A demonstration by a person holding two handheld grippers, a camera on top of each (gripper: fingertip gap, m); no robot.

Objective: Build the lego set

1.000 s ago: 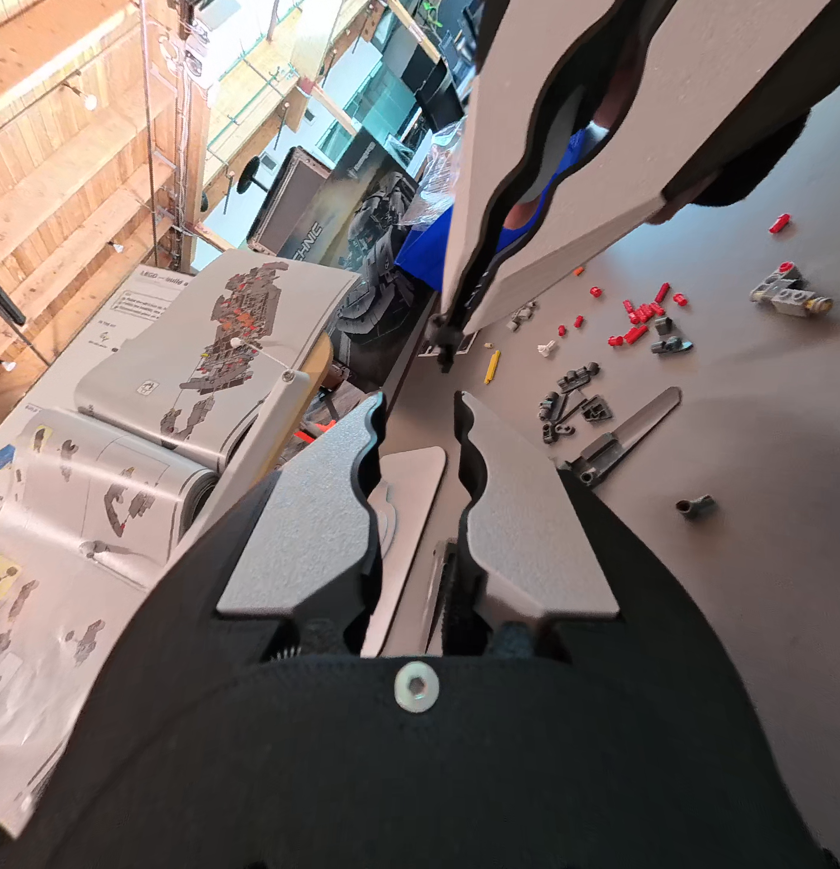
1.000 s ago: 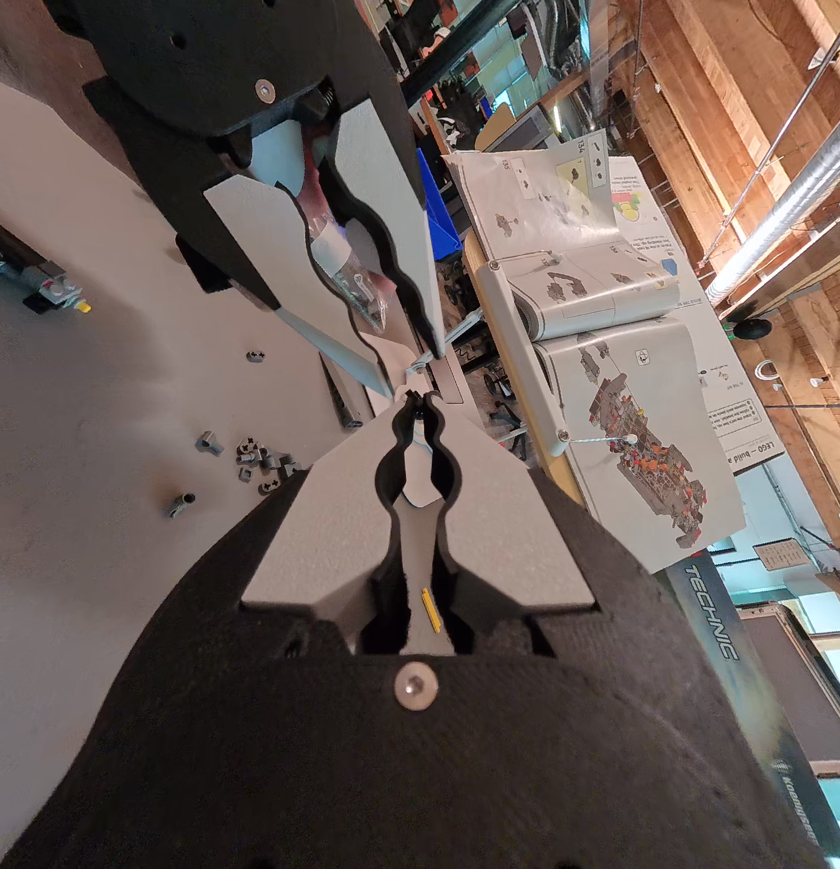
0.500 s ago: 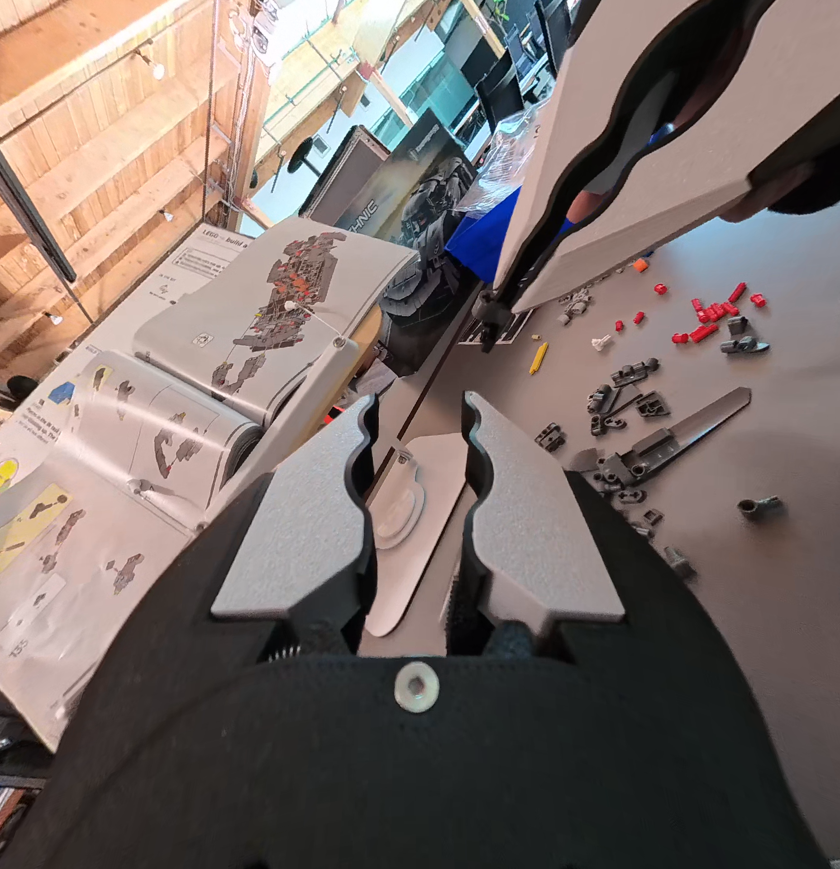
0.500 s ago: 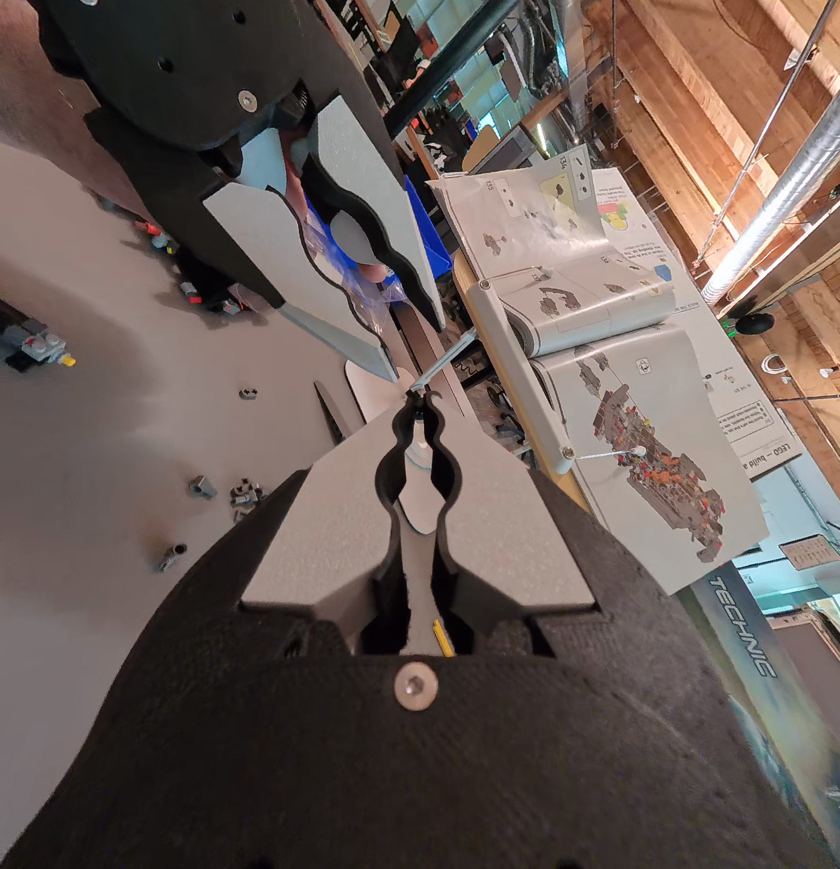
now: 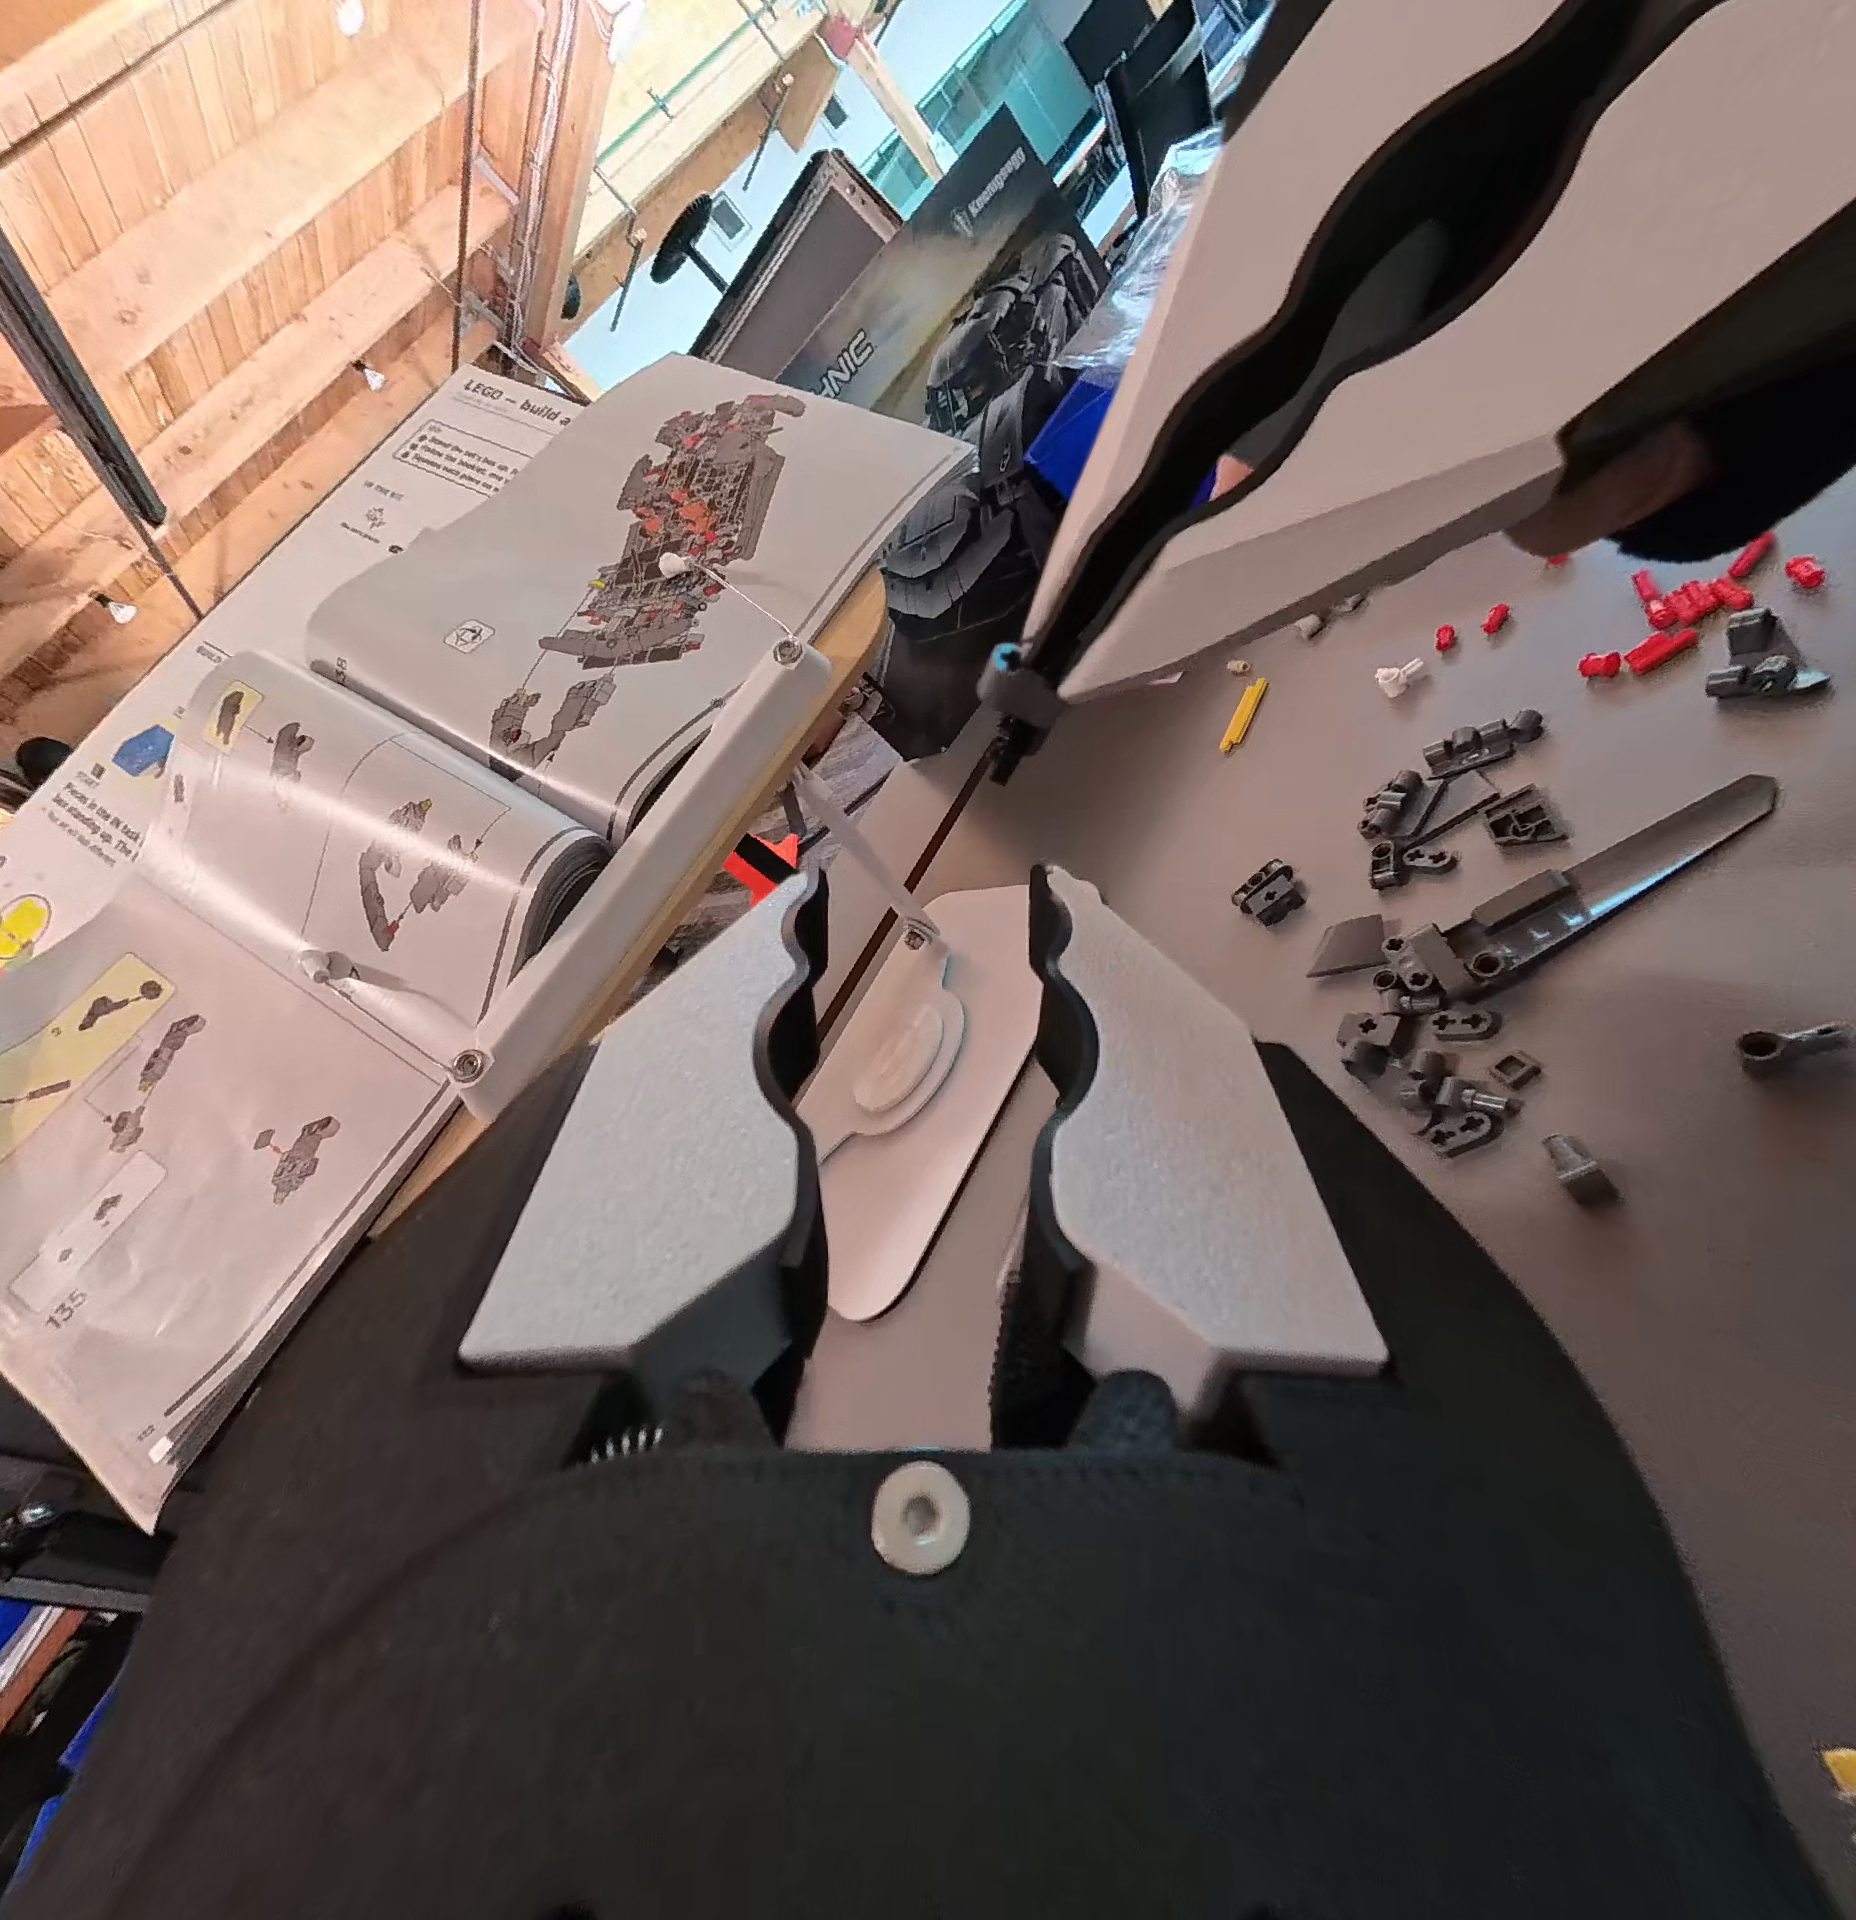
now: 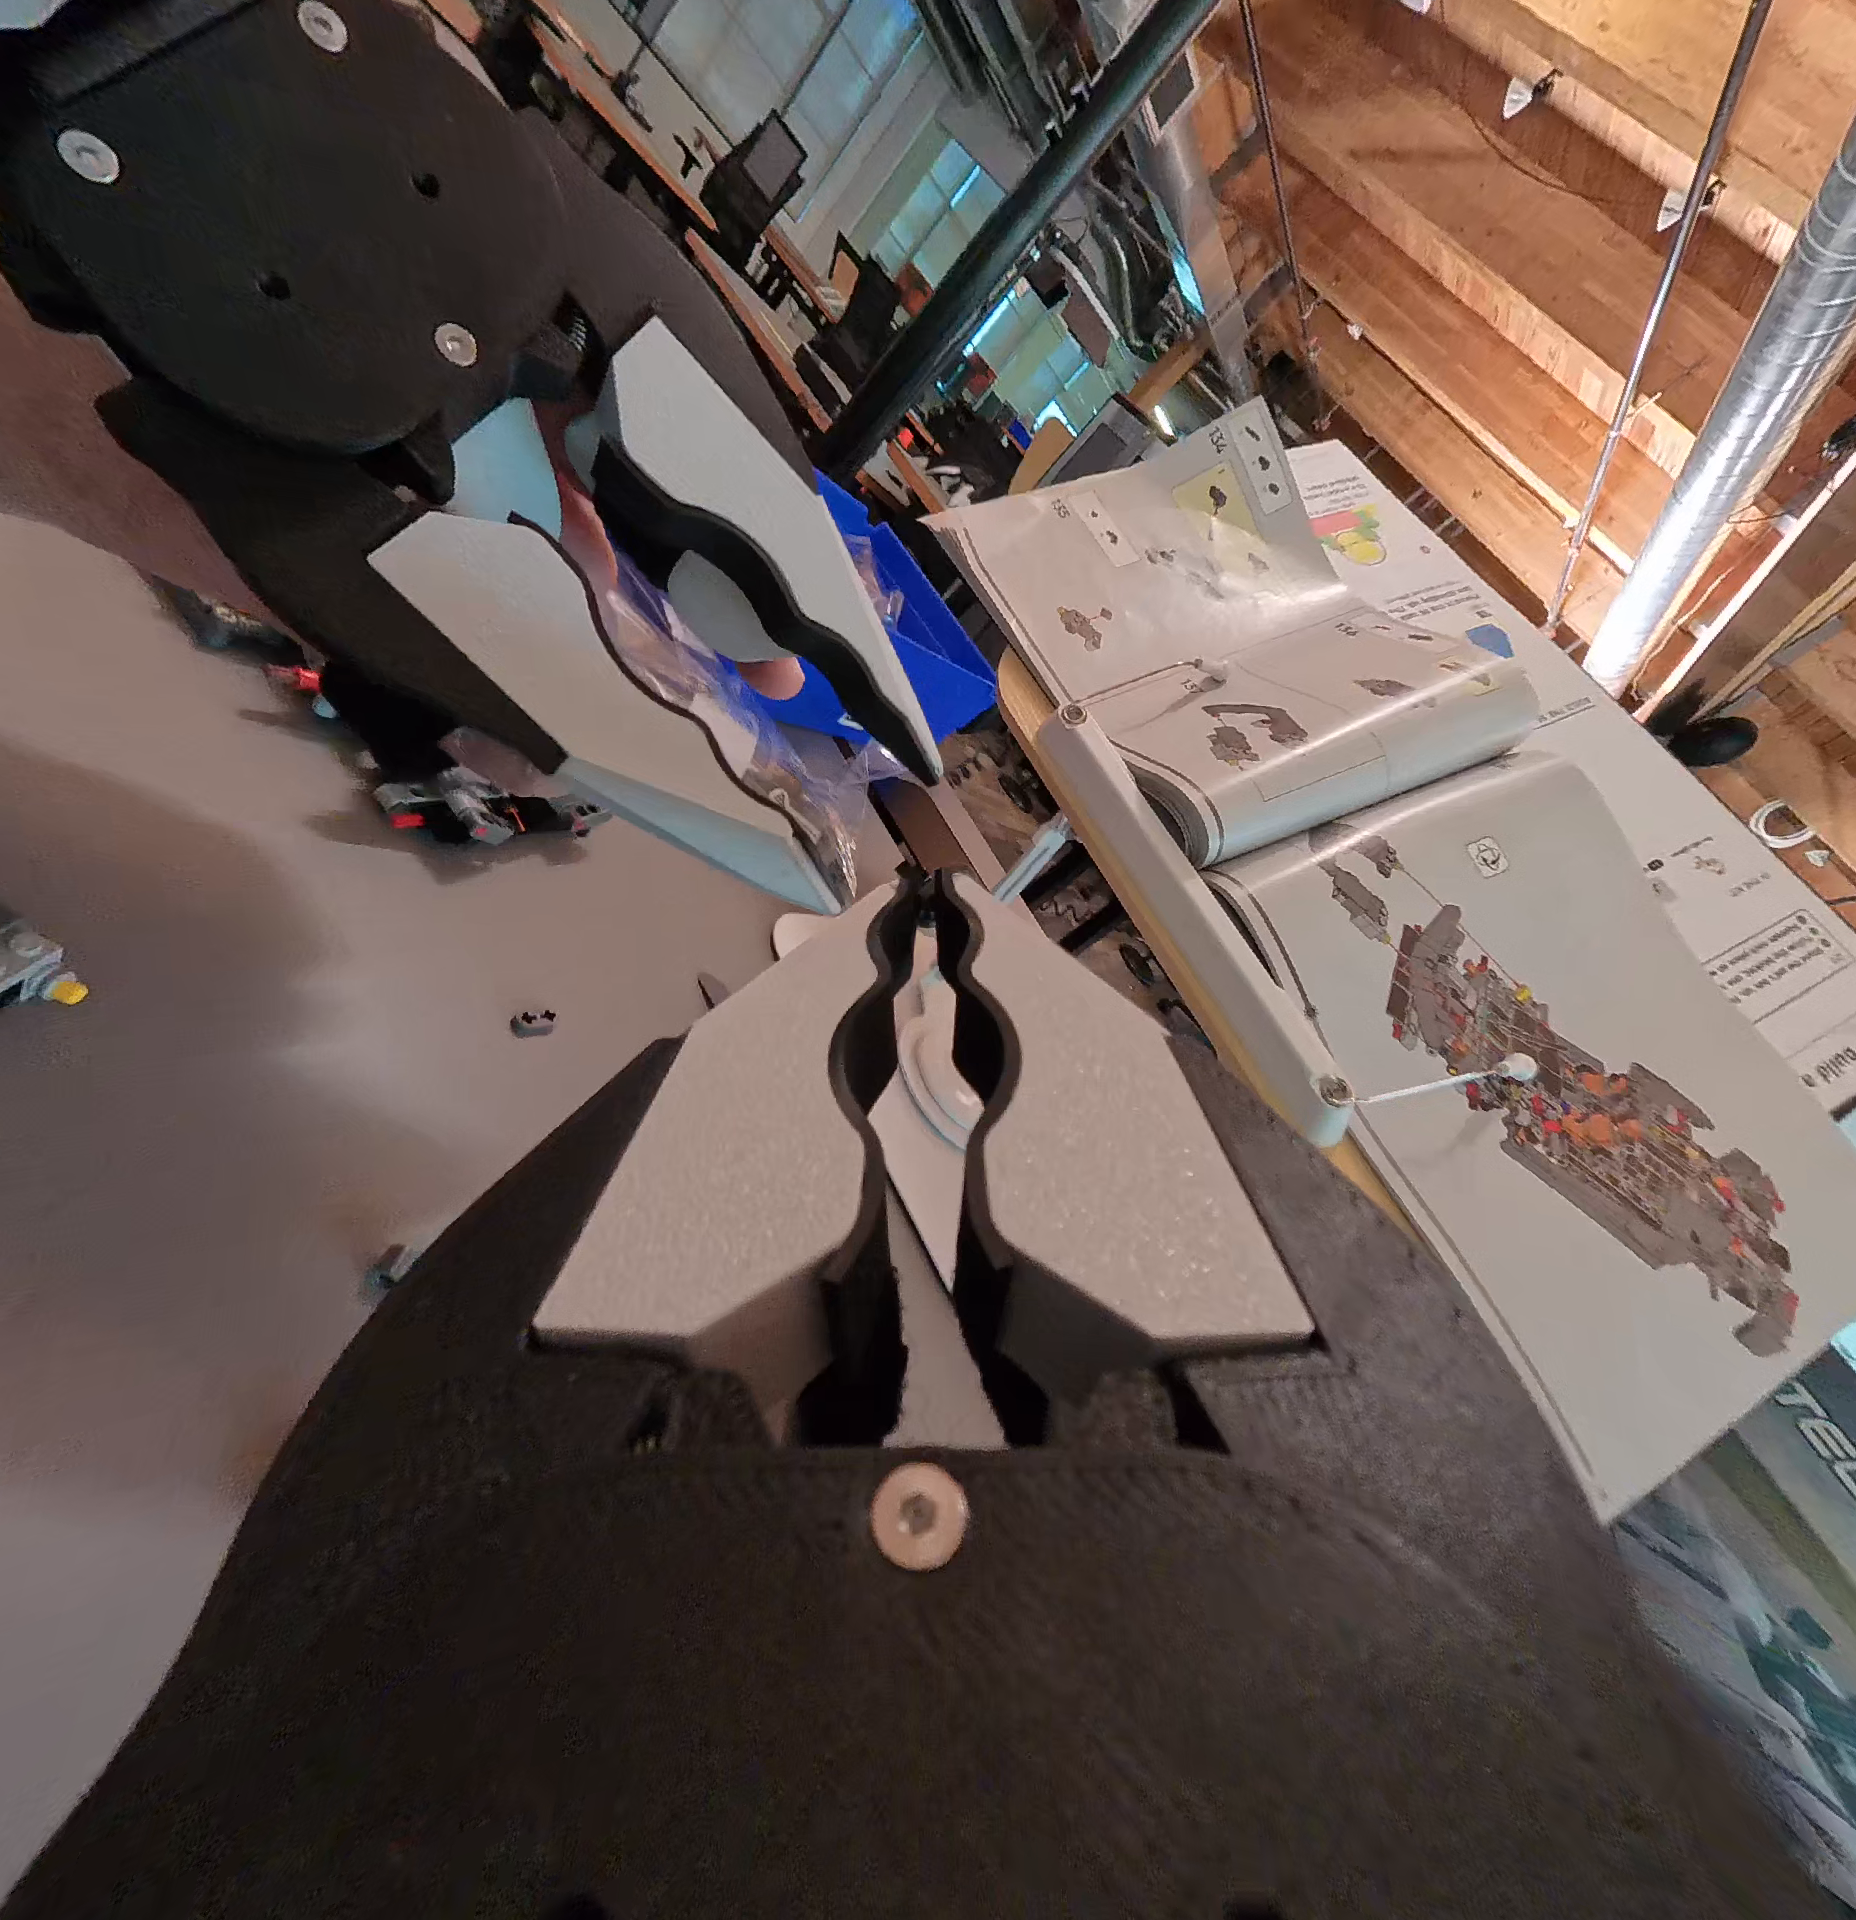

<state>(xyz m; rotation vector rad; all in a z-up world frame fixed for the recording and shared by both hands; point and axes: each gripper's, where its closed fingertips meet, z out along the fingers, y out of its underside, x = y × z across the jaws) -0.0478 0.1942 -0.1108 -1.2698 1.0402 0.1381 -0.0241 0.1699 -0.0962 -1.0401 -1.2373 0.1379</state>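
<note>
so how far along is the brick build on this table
Done: two small sub-assemblies sit built, one dark with red, one grey with yellow. In hand: the right gripper has its jaws shut on a small grey and black piece; the left gripper is open, holding nothing. Left: loose grey pieces, red pins and a yellow axle lie unattached, so plenty seems to remain.

I see a big workshop room. It has wood beams (image 5: pixel 228 260) up high, a shiny pipe (image 6: pixel 1755 343), far desks with screens (image 6: pixel 768 166), and toy brick bits (image 5: pixel 1443 1018) on my grey table (image 5: pixel 1630 1299).
</note>
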